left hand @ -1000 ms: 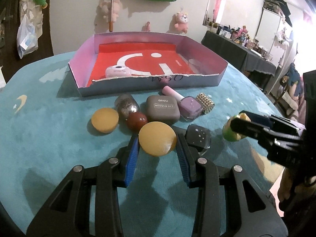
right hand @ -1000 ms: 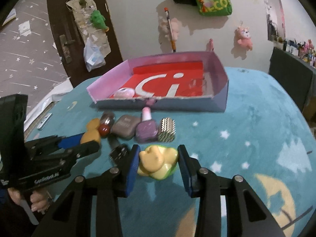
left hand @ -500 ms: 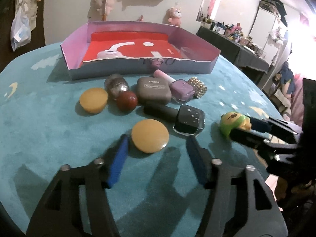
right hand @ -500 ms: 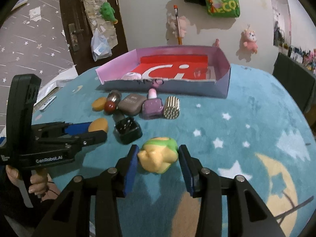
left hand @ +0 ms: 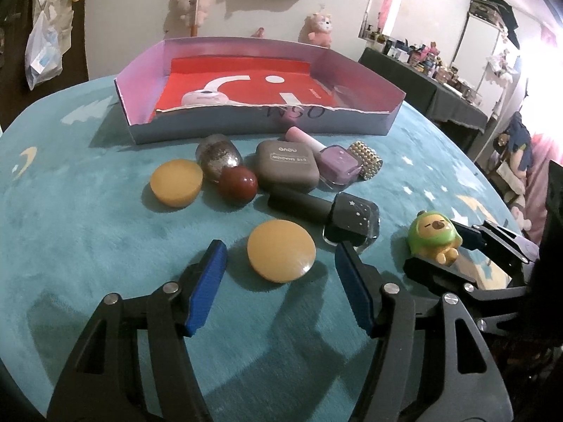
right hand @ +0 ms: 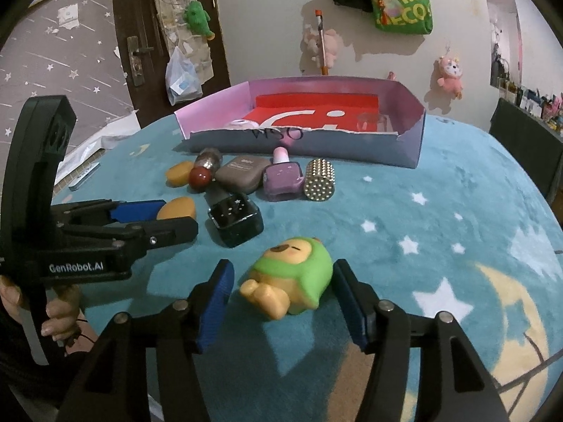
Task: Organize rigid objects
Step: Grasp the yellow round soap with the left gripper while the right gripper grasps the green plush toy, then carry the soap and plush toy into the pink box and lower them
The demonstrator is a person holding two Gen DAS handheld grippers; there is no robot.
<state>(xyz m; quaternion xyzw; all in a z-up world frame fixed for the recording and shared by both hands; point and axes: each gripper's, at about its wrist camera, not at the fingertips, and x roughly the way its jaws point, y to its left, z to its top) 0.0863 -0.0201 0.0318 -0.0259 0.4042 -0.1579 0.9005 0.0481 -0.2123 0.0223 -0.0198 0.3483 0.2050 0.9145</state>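
Observation:
A yellow disc (left hand: 281, 255) lies flat on the teal cloth between the fingers of my left gripper (left hand: 279, 245), which is open and clear of it on both sides. To its right a green-hooded toy figure (right hand: 295, 281) lies on its back between the pads of my right gripper (right hand: 283, 263). Those jaws are opening, and the left pad stands apart from the toy. A pink-walled box (left hand: 260, 123) with a red floor sits at the back, with a pale pink item (left hand: 206, 98) inside.
In front of the box lie a second yellow disc (left hand: 176, 183), a red ball (left hand: 238, 184), a glitter capsule (left hand: 218, 153), a grey eye shadow case (left hand: 286, 170), a purple polish bottle (left hand: 337, 165), a gold studded cylinder (left hand: 366, 158) and a black polish bottle (left hand: 337, 216).
My left gripper has opened and let go of the yellow disc, which now rests on the cloth. The right gripper has widened around the toy, now set down on the cloth.

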